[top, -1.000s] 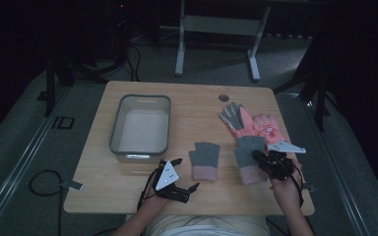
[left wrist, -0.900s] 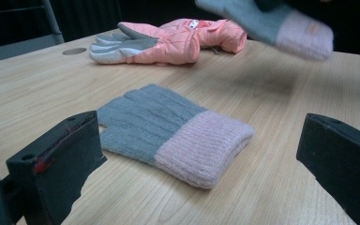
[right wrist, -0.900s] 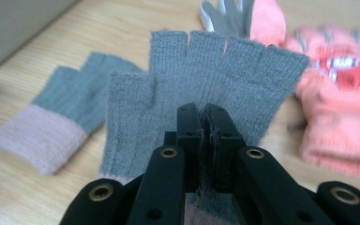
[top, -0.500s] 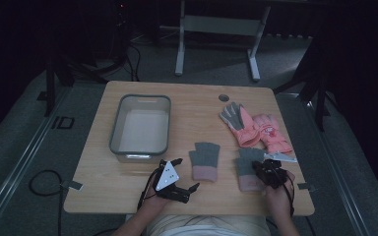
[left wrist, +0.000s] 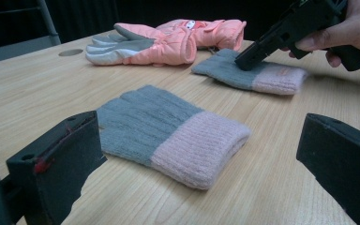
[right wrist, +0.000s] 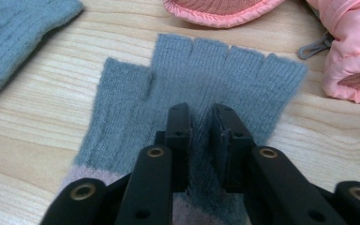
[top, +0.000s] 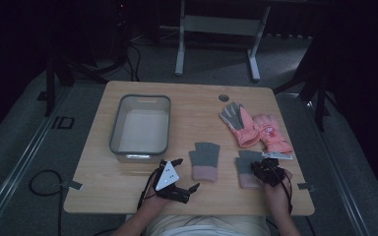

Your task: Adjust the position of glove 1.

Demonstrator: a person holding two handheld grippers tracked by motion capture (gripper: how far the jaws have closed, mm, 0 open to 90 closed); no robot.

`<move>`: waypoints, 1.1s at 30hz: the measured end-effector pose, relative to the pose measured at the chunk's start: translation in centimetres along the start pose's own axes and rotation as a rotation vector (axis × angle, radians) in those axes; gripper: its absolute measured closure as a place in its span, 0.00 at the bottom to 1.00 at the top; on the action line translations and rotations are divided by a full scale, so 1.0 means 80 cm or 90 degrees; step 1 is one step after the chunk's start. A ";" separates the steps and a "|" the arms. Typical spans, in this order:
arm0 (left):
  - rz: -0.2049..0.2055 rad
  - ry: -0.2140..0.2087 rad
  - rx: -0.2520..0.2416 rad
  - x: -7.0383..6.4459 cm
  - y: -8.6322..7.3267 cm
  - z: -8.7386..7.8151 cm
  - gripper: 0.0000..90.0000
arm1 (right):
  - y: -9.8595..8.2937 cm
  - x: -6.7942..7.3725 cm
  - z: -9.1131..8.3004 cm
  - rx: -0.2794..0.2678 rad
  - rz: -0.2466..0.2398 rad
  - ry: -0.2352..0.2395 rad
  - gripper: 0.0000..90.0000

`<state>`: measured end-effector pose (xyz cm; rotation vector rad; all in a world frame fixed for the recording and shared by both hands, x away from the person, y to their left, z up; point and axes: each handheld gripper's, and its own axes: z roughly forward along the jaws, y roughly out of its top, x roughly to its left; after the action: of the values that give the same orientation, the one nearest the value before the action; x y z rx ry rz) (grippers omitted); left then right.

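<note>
A: Grippers, high view: left gripper (top: pixel 179 179) near the table's (top: pixel 128 196) front edge, jaws spread, holding nothing. Right gripper (top: pixel 265 169) on the right knit glove (top: pixel 246 169).
B: Other things?
A: Left knit glove (top: pixel 204 160) beside it, 2 pink ski gloves (top: pixel 256 129) behind, grey bin (top: pixel 140 125) at left.
B: Left gripper view?
A: Wide jaws frame the left knit glove (left wrist: pixel 173 133), not touching.
B: Right gripper view?
A: Jaws nearly together, pinching a fold of the right knit glove (right wrist: pixel 201 75), flat on the wood.
</note>
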<state>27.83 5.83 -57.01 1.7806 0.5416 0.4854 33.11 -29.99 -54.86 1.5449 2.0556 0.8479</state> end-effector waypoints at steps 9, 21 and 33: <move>0.002 0.000 0.001 -0.001 0.000 0.000 0.00 | 0.013 -0.015 -0.014 -0.008 -0.084 0.071 0.67; 0.002 0.001 0.000 0.000 0.000 0.000 0.00 | 0.026 -0.032 -0.013 0.032 -0.189 0.134 0.63; 0.004 0.002 0.001 -0.001 0.000 0.000 0.00 | 0.015 -0.027 0.002 0.053 -0.197 0.122 0.67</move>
<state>27.81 5.78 -57.01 1.7840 0.5387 0.4928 34.67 -31.76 -54.24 1.1761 2.4146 0.8264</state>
